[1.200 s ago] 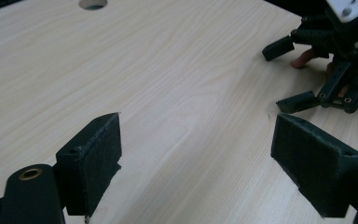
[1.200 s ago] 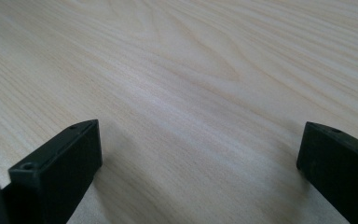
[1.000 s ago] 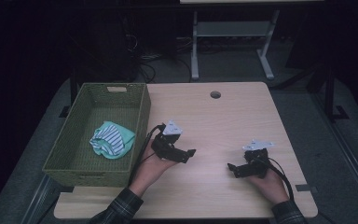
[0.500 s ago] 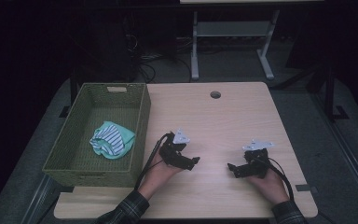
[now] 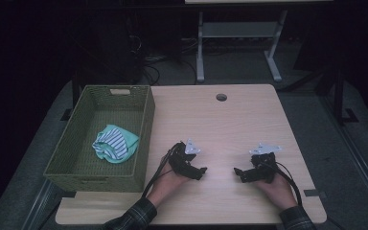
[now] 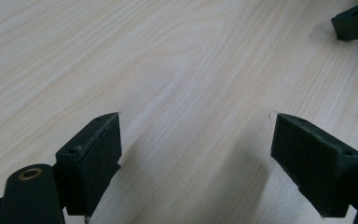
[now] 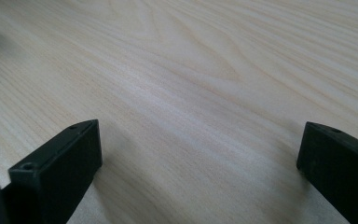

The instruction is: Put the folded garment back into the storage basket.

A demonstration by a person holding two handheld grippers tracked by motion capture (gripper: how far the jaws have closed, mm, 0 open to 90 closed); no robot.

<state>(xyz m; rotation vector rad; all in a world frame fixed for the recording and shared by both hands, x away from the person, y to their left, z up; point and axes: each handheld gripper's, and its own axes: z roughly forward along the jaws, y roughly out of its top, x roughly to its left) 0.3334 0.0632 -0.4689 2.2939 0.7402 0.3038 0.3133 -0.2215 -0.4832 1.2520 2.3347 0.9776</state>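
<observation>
High view looks forward and down over the whole surface (image 5: 230, 120); both gripper views sit close above its bare wood, facing along it.

We see the table (image 5: 230, 120) with a woven basket (image 5: 76, 165) along its 9 o'clock edge, and a bundled cloth (image 5: 115, 143) lying in the basket toward its 6 o'clock end. A round hole (image 5: 221, 97) sits in the tabletop toward 12 o'clock. Near the 6 o'clock edge our left gripper (image 5: 199, 171) rests just beside the basket's 3 o'clock wall, and our right gripper (image 5: 239, 173) lies at 3 o'clock of it, apart, jaw tips facing. A stand (image 5: 239, 38) rises beyond the 12 o'clock edge.
</observation>
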